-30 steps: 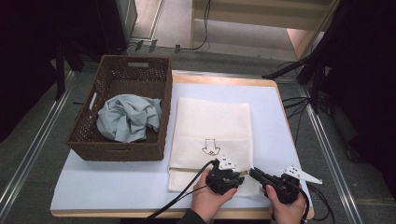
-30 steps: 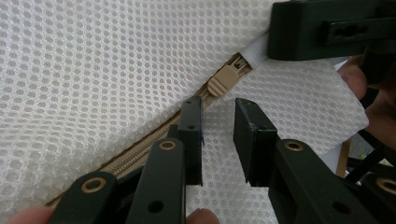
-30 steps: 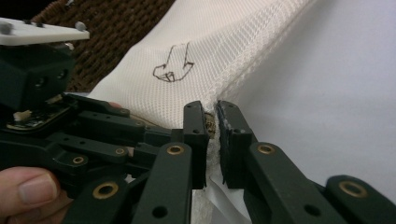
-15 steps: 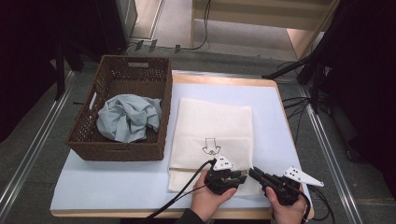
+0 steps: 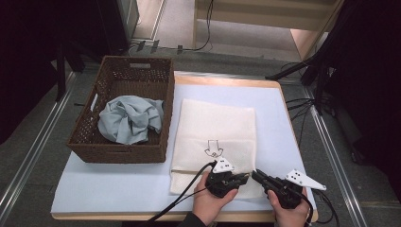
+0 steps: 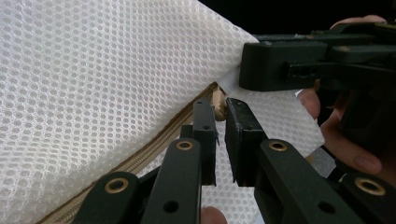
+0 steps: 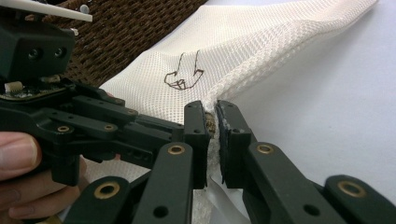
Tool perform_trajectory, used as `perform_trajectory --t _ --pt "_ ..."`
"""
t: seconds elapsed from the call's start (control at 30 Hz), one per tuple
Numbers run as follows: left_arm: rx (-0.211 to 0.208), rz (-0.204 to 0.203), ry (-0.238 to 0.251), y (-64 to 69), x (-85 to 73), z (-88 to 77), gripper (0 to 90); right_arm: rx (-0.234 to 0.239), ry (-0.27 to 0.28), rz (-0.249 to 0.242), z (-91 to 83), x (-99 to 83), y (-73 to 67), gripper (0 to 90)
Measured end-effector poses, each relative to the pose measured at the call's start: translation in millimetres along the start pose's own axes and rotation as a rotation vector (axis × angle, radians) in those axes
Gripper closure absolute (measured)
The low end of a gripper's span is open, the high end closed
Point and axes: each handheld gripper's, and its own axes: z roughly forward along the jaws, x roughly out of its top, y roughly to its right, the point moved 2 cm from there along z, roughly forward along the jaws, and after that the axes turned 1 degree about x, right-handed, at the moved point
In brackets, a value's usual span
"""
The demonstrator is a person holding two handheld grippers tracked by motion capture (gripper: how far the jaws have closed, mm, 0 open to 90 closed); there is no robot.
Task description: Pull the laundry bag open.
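Lying pinched between both grippers: mesh bag (image 5: 215, 132).

Your black left gripper (image 5: 239, 179) and right gripper (image 5: 263, 178): brass-ringed jaw pivots, white three-cornered top plates, black cables, one dark sleeve (image 5: 189, 220).

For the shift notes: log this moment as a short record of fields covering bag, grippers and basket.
bag: flat white mesh zip bag with a black arrow drawing, lying on the pale blue table mat
left gripper: jaws have just been closing, now pinching the tan zipper pull
right gripper: shut on the bag's near corner
basket: brown wicker basket left of the bag, holding a crumpled grey-blue cloth
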Motion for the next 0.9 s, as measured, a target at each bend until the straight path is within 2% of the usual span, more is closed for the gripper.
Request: perform_trajectory --t 0.1,0.2,0.37,0.5,0.77,0.9 --pt "0.000 -0.014 0.007 -0.6 1.2 -0.3 83.1 0.000 0.000 -0.001 -0.1 -0.1 0.1 84.2" --pt "-0.001 -0.024 -0.011 -1.1 0.8 0.4 85.4 0.001 0.000 0.001 -0.2 -0.2 -0.6 84.2" --pt "0.004 -0.021 -0.026 0.9 -0.1 1.4 87.8 -0.009 0.001 -0.009 0.3 -0.7 -1.8 84.2" --pt "-0.005 -0.053 -0.024 -0.5 0.7 1.0 87.9 -0.027 0.008 -0.022 0.0 -0.2 -3.3 84.3" --pt "-0.014 -0.079 -0.027 -2.1 1.6 -1.7 88.0 -0.043 0.017 -0.037 -1.1 0.9 -3.7 84.5" --pt "-0.017 -0.079 -0.028 -2.3 1.1 -2.4 88.1 -0.045 0.018 -0.042 -1.1 1.3 -4.7 84.5"
